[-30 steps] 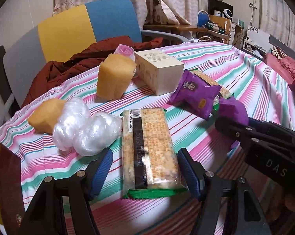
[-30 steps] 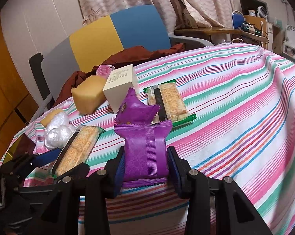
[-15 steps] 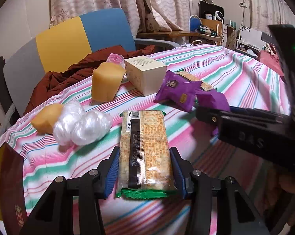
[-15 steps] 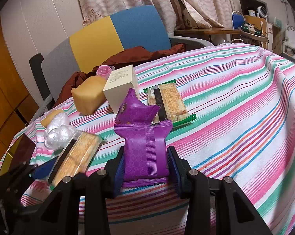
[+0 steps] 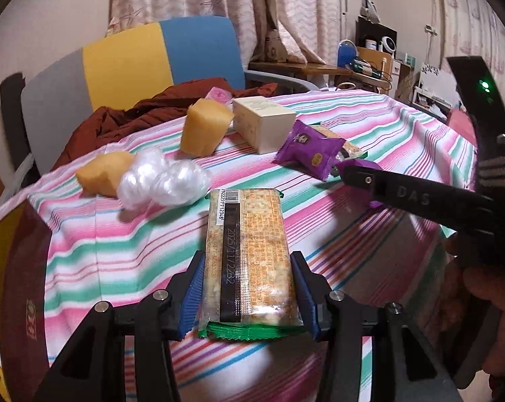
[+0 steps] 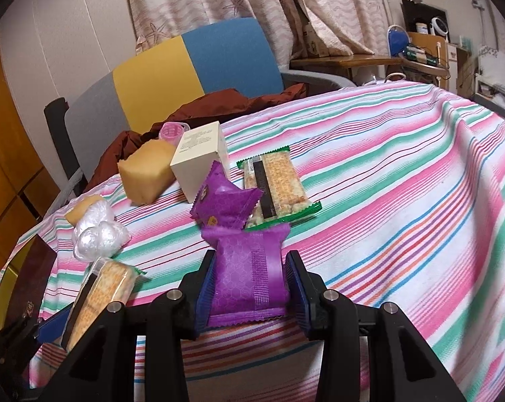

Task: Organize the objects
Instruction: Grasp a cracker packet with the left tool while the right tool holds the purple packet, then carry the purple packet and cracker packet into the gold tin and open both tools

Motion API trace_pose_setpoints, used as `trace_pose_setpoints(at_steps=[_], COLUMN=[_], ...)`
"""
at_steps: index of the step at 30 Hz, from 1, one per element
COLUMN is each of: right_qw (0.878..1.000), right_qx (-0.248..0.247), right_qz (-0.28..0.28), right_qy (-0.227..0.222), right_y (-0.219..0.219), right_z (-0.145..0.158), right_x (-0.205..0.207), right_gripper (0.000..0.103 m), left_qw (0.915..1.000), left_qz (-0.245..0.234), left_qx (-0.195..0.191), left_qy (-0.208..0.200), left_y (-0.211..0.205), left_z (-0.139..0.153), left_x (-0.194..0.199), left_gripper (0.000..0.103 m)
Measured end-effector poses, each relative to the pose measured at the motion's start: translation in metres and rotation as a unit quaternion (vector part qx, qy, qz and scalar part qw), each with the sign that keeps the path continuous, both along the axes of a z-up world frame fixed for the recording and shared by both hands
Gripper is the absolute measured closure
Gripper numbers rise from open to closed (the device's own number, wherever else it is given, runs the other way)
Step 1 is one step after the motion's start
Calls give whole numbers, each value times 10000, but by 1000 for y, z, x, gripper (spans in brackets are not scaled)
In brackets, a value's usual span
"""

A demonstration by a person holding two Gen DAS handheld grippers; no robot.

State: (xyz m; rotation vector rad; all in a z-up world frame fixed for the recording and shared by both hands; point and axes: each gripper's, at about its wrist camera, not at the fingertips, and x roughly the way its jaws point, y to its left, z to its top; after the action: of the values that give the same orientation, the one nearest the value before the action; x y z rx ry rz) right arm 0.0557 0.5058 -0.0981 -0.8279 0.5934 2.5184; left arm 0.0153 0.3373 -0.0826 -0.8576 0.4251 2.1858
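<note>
Your left gripper [image 5: 247, 296] has just closed and now clamps the cracker pack [image 5: 249, 261], lifted above the near edge of the striped table [image 6: 386, 201]. Your right gripper [image 6: 249, 288] clamps the purple packet [image 6: 249, 274], near centre.

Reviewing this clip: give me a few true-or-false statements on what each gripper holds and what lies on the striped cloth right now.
1. The left gripper is shut on a cracker pack. True.
2. The right gripper is open and holds nothing. False: it grips a purple snack packet.
3. A second cracker pack lies on the striped cloth. True.
4. The cream box lies on the chair. False: it stands on the cloth beside a yellow cake.
</note>
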Motion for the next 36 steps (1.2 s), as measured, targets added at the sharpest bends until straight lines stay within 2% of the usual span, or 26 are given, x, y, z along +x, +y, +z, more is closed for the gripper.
trace_pose_setpoints(at_steps=[10,19,29,36], right_qw=[9997,9973,9911,9801], right_qx=[-62,-582,-755,-842], right_qz=[227,439,1078,1755], right_qy=[-54,97,215,402], right_y=[-25,-60,-116,-166], right_z=[7,8,26,49], right_x=[14,26,17,-1], right_gripper=[65,65,65,65], left_qw=[9982,9979,9939,9866], left_qz=[280,205,471,1024], left_qx=[281,385,928,1239], left_qy=[-455,-484,-378,-288], left_y=[-35,-76,-136,-187], left_z=[-4,1,37,62], left_x=[-1,27,34,22], left_gripper=[53,53,53,53])
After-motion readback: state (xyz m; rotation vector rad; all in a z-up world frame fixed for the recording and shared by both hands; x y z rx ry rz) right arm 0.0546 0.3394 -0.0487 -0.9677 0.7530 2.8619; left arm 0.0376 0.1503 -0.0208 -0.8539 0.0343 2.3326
